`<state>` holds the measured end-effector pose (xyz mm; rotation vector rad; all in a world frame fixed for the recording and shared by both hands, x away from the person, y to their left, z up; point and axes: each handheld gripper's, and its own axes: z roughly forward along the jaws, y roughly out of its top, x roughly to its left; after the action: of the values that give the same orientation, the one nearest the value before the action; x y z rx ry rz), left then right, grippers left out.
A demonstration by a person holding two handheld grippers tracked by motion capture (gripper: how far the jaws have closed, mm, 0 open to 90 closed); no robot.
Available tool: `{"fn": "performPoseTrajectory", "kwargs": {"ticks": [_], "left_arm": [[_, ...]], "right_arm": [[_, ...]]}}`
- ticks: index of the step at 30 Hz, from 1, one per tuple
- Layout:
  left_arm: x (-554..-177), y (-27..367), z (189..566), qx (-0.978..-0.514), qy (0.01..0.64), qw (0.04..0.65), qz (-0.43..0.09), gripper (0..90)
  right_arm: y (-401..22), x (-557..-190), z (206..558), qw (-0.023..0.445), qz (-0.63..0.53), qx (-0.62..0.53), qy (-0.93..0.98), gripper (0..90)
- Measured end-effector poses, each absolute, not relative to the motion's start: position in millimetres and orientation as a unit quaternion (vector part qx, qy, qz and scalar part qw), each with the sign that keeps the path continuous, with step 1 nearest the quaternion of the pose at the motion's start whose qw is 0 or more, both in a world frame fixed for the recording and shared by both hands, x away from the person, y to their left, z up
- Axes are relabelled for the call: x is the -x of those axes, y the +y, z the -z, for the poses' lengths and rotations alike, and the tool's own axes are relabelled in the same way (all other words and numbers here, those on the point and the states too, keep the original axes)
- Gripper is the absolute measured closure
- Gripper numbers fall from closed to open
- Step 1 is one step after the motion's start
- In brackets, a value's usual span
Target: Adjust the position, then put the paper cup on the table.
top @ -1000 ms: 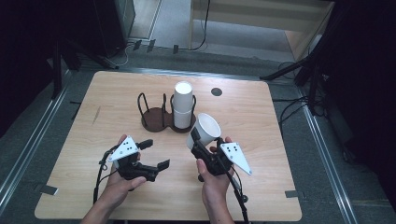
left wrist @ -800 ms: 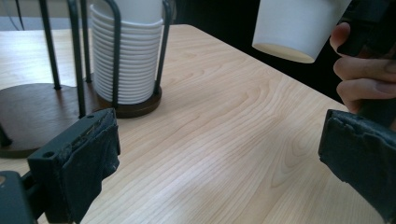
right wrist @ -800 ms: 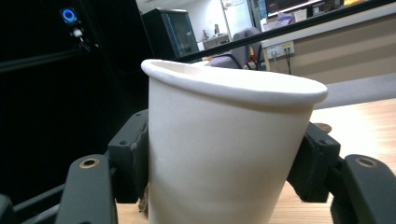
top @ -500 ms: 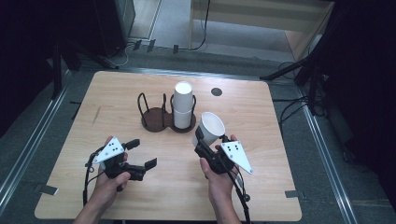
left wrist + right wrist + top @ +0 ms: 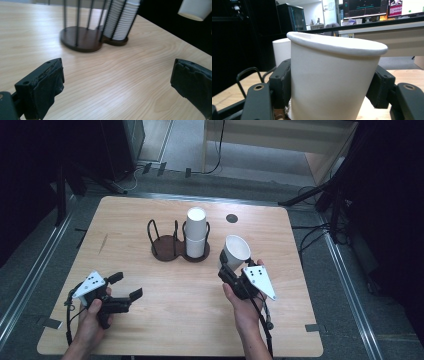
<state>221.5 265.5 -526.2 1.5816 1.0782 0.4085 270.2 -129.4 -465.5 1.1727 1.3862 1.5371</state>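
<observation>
One loose cup, one cup stack, perhaps many; one holder

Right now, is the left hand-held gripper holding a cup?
No, the left hand-held gripper stands open over bare table, nothing between its jaws.
</observation>
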Motion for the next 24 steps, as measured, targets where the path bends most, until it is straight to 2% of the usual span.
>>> {"fn": "performPoseTrajectory", "kwargs": {"ticks": [12,24], "left_arm": [[-217.4,318.2,539.8,-0.626,0.528,0.533,-0.214,0.0],[-215.1,337.1,547.0,-0.622,0.546,0.51,-0.236,0.0]], "right_arm": [[-143.9,-286.6,466.1,0.383,-0.582,-0.462,0.549,32.4],[-160.0,-314.0,466.9,0.389,-0.572,-0.464,0.554,32.9]]}}
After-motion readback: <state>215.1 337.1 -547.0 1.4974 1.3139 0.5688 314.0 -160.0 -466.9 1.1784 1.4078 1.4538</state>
